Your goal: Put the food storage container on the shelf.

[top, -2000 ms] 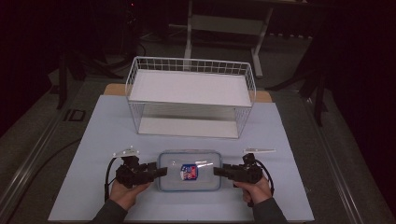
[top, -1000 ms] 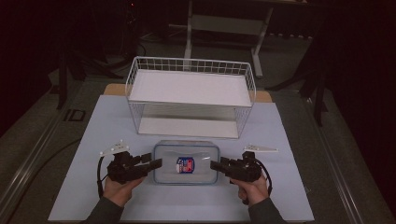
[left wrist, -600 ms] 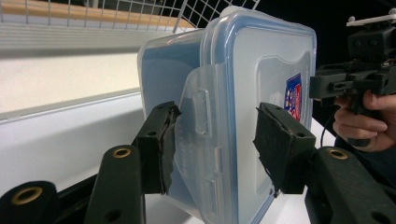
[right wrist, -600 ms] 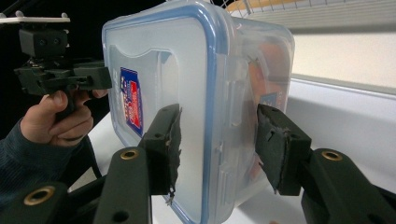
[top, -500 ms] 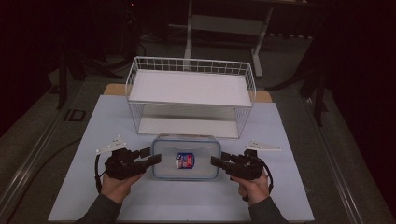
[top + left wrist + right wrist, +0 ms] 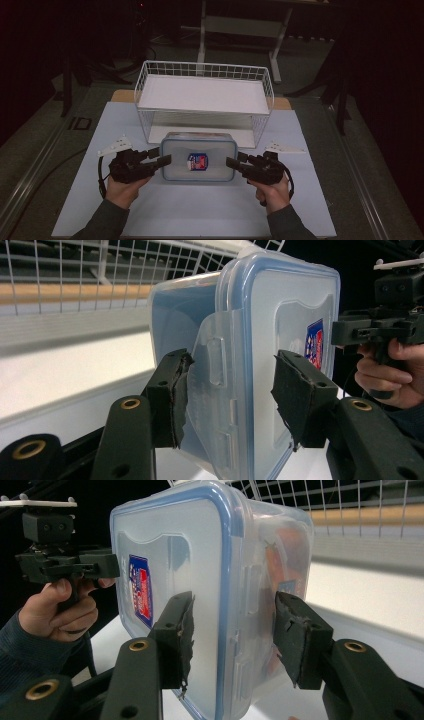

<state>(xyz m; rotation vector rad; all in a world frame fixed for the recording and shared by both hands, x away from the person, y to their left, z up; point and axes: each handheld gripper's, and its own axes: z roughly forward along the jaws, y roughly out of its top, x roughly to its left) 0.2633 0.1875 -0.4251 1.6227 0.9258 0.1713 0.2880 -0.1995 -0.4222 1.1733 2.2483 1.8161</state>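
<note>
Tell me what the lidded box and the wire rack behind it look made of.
Food container: likely clear, glossy plastic; the wall lets its contents show through, and the lid has a blue rim and moulded clip flaps. Wire rack: probably metal wire with a white coating, a thin welded grid; its shelf looks like a smooth white board.

Wire rack (image 6: 204, 95) stands just behind the plastic box (image 6: 199, 158); open mat (image 6: 200, 210) in front

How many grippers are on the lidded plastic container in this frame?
2. The left gripper clamps the container at its left end, the right gripper at its right end, just in front of the white wire rack.
</note>
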